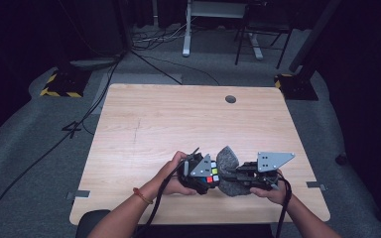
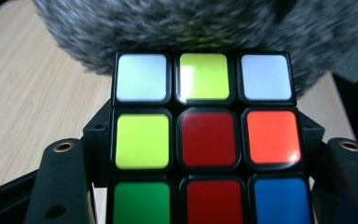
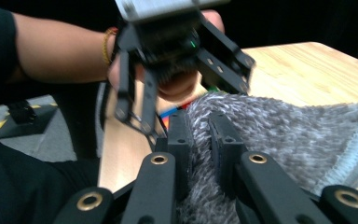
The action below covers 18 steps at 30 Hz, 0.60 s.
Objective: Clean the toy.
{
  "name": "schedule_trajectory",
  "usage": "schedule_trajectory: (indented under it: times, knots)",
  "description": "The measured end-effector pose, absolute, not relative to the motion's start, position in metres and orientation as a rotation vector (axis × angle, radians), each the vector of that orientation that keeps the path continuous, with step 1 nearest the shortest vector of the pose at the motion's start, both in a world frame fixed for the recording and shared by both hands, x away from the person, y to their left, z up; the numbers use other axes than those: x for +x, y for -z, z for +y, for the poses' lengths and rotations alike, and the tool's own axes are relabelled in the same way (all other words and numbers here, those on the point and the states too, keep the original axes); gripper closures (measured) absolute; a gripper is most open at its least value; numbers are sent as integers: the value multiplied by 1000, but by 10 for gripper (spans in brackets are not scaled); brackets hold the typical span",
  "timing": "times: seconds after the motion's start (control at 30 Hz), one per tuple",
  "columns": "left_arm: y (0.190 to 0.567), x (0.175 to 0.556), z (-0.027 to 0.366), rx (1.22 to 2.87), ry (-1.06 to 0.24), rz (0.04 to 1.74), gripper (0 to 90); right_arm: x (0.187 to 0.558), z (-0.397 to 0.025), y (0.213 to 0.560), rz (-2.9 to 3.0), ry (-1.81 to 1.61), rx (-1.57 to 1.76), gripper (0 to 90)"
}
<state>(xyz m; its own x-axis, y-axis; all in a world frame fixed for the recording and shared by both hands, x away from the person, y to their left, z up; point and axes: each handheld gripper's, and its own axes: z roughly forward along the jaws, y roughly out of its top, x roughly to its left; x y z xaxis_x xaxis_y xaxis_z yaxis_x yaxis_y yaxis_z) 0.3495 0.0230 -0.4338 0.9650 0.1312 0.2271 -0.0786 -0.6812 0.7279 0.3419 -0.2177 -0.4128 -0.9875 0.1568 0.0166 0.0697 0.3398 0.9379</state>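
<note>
Gripping a scrambled puzzle cube (image 2: pixel 205 140) between left gripper (image 1: pixel 198 174) jaws, near the table (image 1: pixel 178 119) front edge; pressed against cube's right side, grey fuzzy cloth (image 3: pixel 279 130) pinched in right gripper (image 3: pixel 199 144).

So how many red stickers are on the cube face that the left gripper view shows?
2 on the cube: one at the centre, one directly below it. The bottom row is cut off; other faces are hidden.
</note>
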Motion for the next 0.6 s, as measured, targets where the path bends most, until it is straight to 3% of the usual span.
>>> schedule_trajectory:
  times: [0.6]
  knots:
    - [421,351,36,2232,-338,60,334,350,-221,423,2542,-1637,307,809]
